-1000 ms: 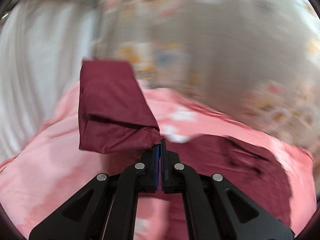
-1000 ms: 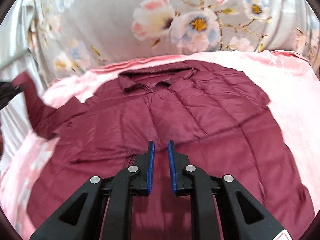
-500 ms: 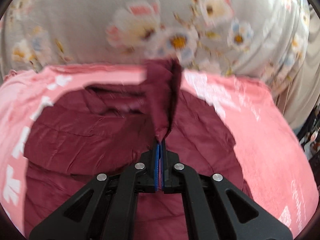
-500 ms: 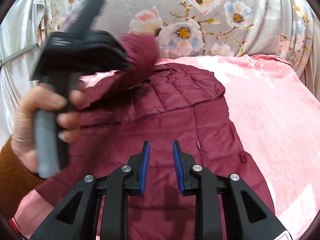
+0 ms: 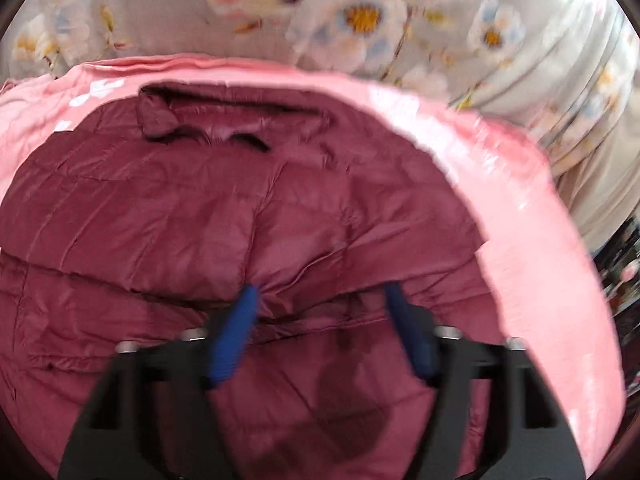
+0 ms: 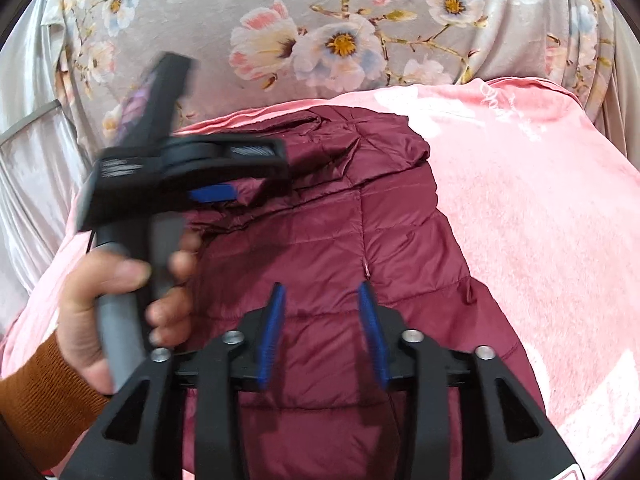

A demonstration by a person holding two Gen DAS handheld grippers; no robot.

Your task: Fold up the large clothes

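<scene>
Left wrist view first: the left claw (image 5: pixel 322 296) is sitting wide apart, its jaws having just been opening, and nothing is pinched between the blue pads (image 5: pixel 232 336). It's hovering right over a maroon puffer jacket (image 5: pixel 160 220) that's lying spread on a pink blanket (image 5: pixel 532 248). The sleeve (image 5: pixel 360 236) is lying folded across the jacket's body, with its gathered cuff end sitting right at the pad tips, loose, not gripped. The collar (image 5: pixel 224 120) is pointing toward the far edge of the blanket, and behind that a grey floral fabric (image 5: pixel 360 16) is filling the background. The whole picture is a bit smeared.

Right wrist view: the right claw (image 6: pixel 322 296) is partway apart too, jaws also having just been opening, with nothing caught between them. It's hanging over the lower part of the same jacket (image 6: pixel 320 248), just above the quilted panels, and I can't tell if it's actually touching the fabric. Over on the left side of this picture a hand (image 6: pixel 108 300) in an orange-brown knit sleeve (image 6: pixel 44 396) is gripping the grey handle of the other gripper (image 6: pixel 212 194), which is blurry and is hovering over the jacket's upper part near the collar. The pink blanket (image 6: pixel 540 220) is stretching off to the right, floral fabric (image 6: pixel 340 40) behind it.
</scene>
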